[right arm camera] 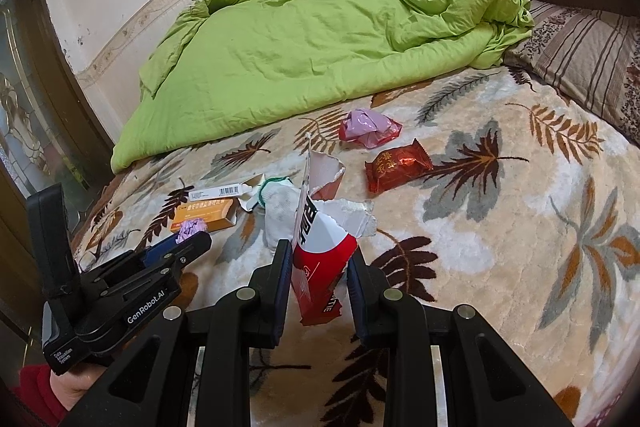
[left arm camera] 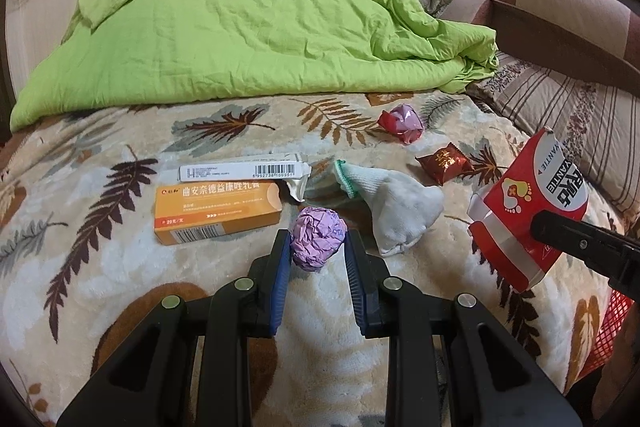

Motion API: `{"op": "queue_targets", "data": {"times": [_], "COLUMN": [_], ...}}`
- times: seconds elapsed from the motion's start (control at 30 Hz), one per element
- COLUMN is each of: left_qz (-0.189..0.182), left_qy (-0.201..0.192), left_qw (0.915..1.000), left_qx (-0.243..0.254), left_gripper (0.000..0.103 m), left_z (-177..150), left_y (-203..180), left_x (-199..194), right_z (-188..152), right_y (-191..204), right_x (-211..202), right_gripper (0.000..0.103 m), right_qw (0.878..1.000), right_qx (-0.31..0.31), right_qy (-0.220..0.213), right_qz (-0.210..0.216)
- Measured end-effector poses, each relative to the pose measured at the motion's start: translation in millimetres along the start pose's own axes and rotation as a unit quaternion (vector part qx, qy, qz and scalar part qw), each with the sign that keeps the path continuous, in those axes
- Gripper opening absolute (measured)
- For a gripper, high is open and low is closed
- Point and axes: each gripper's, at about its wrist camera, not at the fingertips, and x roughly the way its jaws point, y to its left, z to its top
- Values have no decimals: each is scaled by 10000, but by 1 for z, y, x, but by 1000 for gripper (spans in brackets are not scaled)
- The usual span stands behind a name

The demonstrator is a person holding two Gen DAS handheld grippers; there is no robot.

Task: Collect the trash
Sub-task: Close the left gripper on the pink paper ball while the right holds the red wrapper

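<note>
Grabbing trash off the bed | our left tongs (left arm camera: 316, 247) pinching purple paper ball (left arm camera: 318, 237) just right of orange box (left arm camera: 218, 211) | right tongs (right arm camera: 320, 267) clamp torn red packet (right arm camera: 320, 259) | next we likely need a bin, none clearly visible

Bright, even daylight, soft shadows, sharp focus, strong fisheye bend w/ dark vignette corners

"曲安奈德益康唑乳膏" and "20克/支" are printed on the orange box (left arm camera: 218, 209), with barcodes on its end and open flap. "ANTIE" is read on the red packet (left arm camera: 532, 203). "GenRobot.AI" and "Data Acquisition System" are marked on the left gripper (right arm camera: 188, 245).
</note>
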Motion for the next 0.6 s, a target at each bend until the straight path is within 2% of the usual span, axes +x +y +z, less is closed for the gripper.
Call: {"op": "queue_targets", "data": {"times": [0.2, 0.6], "left_qz": [223, 130], "left_qy": [-212, -329], "left_qw": [9990, 9977], "left_qx": [328, 586], "left_gripper": [26, 26], "left_z": [-3, -9], "left_y": [-14, -34], "left_x": [-15, -31], "right_z": [-4, -18], "right_y": [1, 1], "right_x": [-13, -41], "right_gripper": [28, 28], "right_qw": [9999, 9998], "right_qx": [23, 74], "right_qy": [-66, -66], "right_qz": [-92, -190]}}
